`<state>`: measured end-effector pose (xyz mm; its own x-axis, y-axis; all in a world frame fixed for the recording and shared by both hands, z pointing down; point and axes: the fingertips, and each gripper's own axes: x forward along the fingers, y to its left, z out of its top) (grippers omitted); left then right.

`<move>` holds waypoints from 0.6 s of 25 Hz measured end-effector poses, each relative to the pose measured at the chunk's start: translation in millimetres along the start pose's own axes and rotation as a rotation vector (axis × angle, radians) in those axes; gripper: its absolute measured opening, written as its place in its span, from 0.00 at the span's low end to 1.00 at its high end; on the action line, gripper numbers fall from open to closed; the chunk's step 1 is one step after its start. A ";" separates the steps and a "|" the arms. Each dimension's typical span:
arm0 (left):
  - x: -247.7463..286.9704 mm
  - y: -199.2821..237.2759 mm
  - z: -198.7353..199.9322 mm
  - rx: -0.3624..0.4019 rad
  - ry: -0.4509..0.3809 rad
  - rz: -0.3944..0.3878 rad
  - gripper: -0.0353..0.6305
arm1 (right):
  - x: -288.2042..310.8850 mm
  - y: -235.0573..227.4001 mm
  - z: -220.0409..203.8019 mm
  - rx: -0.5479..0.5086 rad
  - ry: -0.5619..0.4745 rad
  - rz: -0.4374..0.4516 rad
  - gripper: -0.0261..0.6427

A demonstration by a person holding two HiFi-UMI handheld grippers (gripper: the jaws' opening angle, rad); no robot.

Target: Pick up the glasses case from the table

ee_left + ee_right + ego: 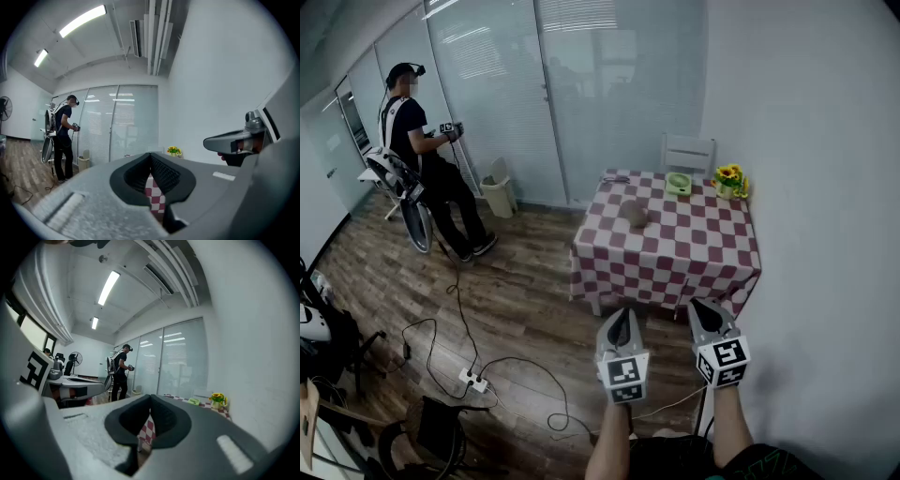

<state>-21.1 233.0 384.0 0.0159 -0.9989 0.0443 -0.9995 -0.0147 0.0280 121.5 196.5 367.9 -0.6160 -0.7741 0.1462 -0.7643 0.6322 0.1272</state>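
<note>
Both my pairs of jaws are pressed together with nothing between them. I carry the left gripper and right gripper about level out front, side by side, because nothing is within reach yet. The case lies on the table, well ahead of both tips and roughly in line with the left one. I judge the closed jaws are only for carrying, and one pair must part before it can take the case.
</note>
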 end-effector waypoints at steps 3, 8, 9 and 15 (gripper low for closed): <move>0.9 3.4 3.0 0.009 -0.009 -0.003 0.07 | 3.4 3.2 3.3 -0.003 -0.013 0.000 0.05; 3.4 7.7 1.2 -0.026 -0.015 -0.021 0.07 | 8.4 10.5 1.9 -0.027 -0.005 -0.009 0.05; 3.8 7.7 0.8 -0.054 -0.018 -0.034 0.07 | 8.5 12.6 0.2 -0.043 0.005 -0.005 0.05; 6.6 -4.3 -3.5 -0.129 -0.012 -0.069 0.07 | -3.0 -0.2 -4.2 -0.074 0.049 -0.033 0.05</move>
<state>-16.6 226.7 387.7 0.0838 -0.9962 0.0254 -0.9842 -0.0787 0.1585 124.3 198.8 371.6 -0.5793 -0.7931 0.1882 -0.7666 0.6086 0.2048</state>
